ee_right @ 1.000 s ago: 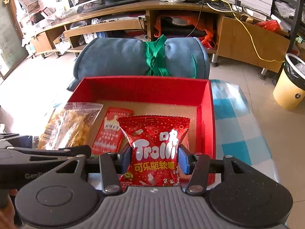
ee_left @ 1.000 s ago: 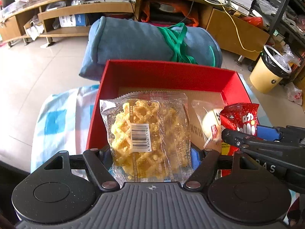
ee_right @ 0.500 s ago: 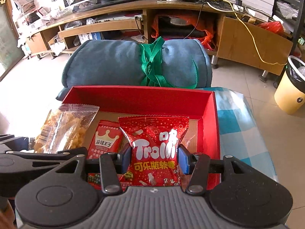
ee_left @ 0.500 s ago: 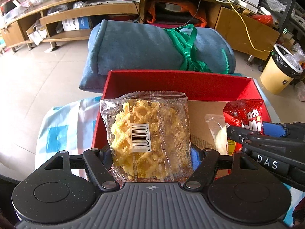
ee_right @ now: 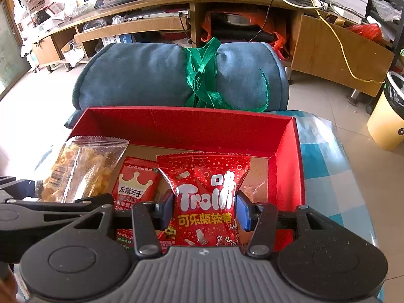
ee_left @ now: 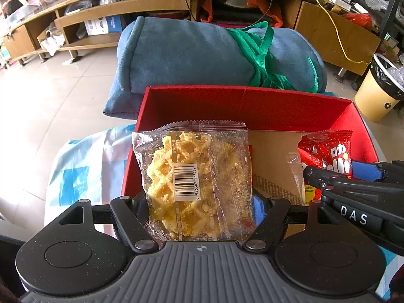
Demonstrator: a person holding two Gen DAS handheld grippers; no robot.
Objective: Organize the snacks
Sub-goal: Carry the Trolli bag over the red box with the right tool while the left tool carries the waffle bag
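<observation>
My left gripper (ee_left: 199, 209) is shut on a clear bag of yellow waffle snack (ee_left: 192, 176), held over the left part of the red box (ee_left: 242, 101). My right gripper (ee_right: 204, 209) is shut on a red Trolli gummy bag (ee_right: 204, 189), held over the right part of the red box (ee_right: 192, 123). A small red packet with a crown (ee_right: 135, 186) lies on the box's cardboard floor between the two held bags. The waffle bag (ee_right: 80, 169) shows at the left of the right wrist view, and the Trolli bag (ee_left: 328, 149) at the right of the left wrist view.
A rolled blue blanket tied with a green strap (ee_left: 214, 53) lies just behind the box. The box sits on a blue-and-white checked cloth (ee_right: 325, 161). A yellow bin (ee_left: 378, 93) stands on the floor at right, with wooden shelving (ee_left: 121, 12) behind.
Both grippers have moved back and down with their bags, so the box's far wall and the blanket sit lower in view. The crowned red packet shows more fully.
</observation>
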